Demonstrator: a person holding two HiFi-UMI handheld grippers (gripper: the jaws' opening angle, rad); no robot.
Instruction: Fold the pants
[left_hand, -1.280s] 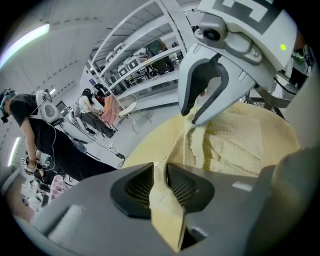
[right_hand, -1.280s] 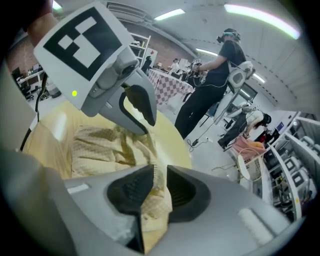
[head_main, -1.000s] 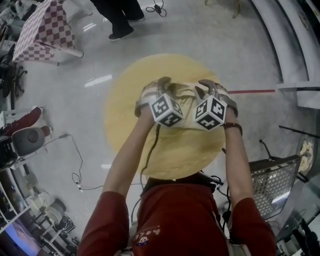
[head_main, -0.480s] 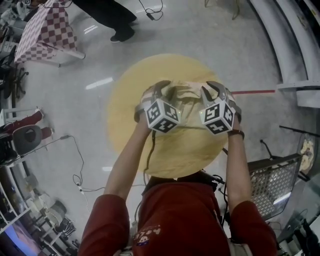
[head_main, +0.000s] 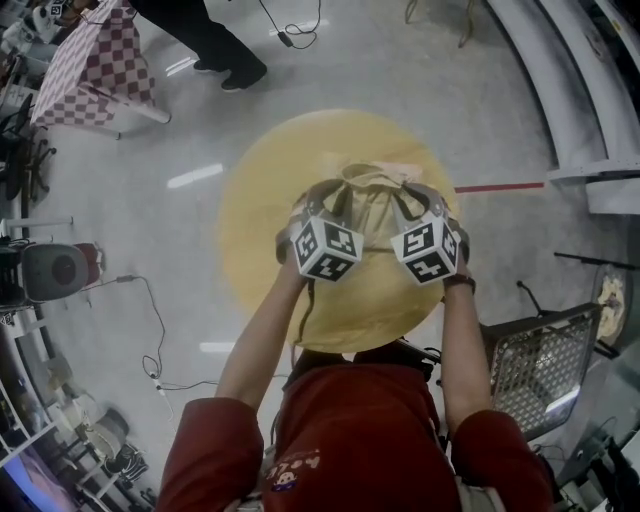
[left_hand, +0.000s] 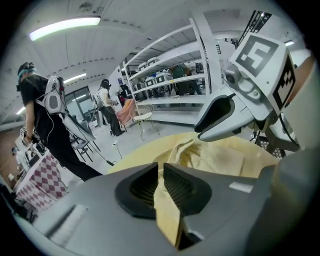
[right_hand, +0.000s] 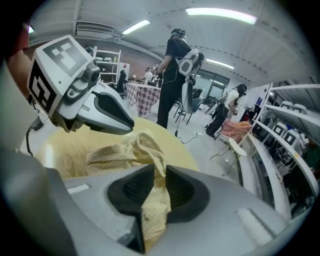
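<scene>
— Over the far half of the round yellow bench (head_main: 250, 240), where do the pants (head_main: 376, 205) stand?
— They are bunched up between the two tools in a pale yellow crumple. Part of it seems to rest on the bench top, well inside the rim. I see no flat layer, no crease and no leg laid on the other.
— And the tongs?
— The left tongs (left_hand: 160, 172) have just been closing, and a strip of the cloth runs between their pads, pinched. The right tongs (right_hand: 159, 175) are nipped on another ridge of the same cloth. The two sit side by side, near each other, tipped down toward the far edge.
— So how far along is it?
— Hardly begun, by my reading. The cloth is gripped at two points, and that is all that's done. I cannot tell whether they hold waistband or hem.
— What's left?
— Nearly everything, I'd say: draw the pants out flat on the bench, lay the legs together, then fold them over.
</scene>
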